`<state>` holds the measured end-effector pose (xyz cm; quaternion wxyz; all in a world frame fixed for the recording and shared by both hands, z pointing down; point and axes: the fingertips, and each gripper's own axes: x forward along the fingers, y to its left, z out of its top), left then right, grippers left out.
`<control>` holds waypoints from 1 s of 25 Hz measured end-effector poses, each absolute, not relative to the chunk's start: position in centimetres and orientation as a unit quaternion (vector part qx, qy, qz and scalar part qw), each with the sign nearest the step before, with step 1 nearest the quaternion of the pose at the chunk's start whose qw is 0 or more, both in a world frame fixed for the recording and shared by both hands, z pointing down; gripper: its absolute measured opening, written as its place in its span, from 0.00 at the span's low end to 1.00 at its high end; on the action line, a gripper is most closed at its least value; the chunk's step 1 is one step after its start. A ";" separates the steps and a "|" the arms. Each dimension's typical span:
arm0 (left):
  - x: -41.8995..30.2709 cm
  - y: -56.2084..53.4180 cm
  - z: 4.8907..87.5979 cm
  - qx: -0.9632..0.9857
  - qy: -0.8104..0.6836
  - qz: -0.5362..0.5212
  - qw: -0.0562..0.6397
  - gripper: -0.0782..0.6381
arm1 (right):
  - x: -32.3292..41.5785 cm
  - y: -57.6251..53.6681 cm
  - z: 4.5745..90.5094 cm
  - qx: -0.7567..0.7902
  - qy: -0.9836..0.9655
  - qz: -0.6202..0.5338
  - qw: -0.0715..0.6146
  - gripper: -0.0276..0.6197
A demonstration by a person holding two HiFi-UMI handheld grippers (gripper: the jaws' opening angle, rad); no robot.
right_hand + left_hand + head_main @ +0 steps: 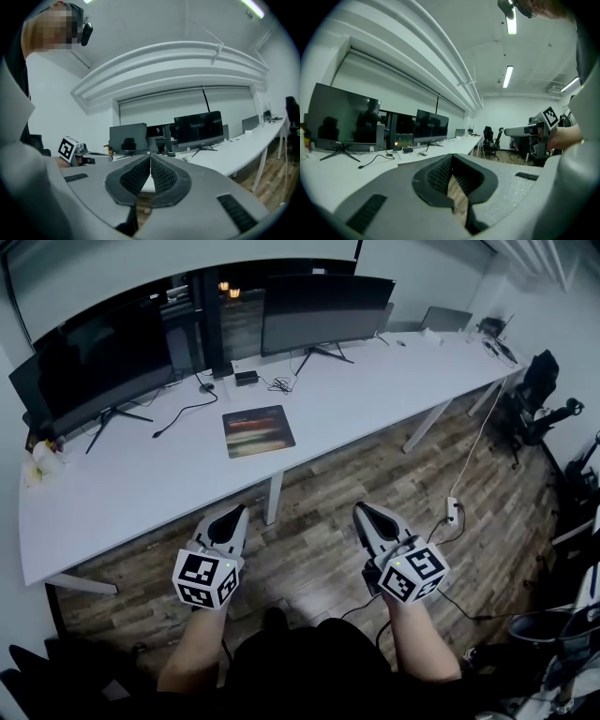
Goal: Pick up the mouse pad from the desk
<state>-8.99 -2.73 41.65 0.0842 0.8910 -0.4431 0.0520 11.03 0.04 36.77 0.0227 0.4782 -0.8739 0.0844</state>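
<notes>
The mouse pad (258,430) is a dark rectangle with blurred coloured bands, lying flat near the front edge of the long white desk (394,381). Both grippers hang over the wooden floor in front of the desk, short of its edge and pointing toward it. My left gripper (235,513) is below and slightly left of the pad, its jaws shut with nothing between them (451,158). My right gripper (362,509) is further right, jaws pressed together and empty (150,158). Neither touches the pad.
Two dark monitors (94,371) (323,310) stand at the back of the desk, with cables (187,407) and a small black box (247,377) between them. A desk leg (274,498) stands under the pad. A power strip (453,510) lies on the floor; an office chair (534,395) at right.
</notes>
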 end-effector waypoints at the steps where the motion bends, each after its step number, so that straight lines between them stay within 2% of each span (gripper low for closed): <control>1: -9.4 -2.9 41.5 0.891 -0.444 0.051 0.083 0.12 | 10.7 -0.1 36.8 0.478 -0.874 0.084 0.025 0.05; 25: -13.4 -9.2 44.4 0.871 -0.473 0.067 0.113 0.12 | 6.7 -8.8 40.8 0.434 -0.892 0.120 0.039 0.06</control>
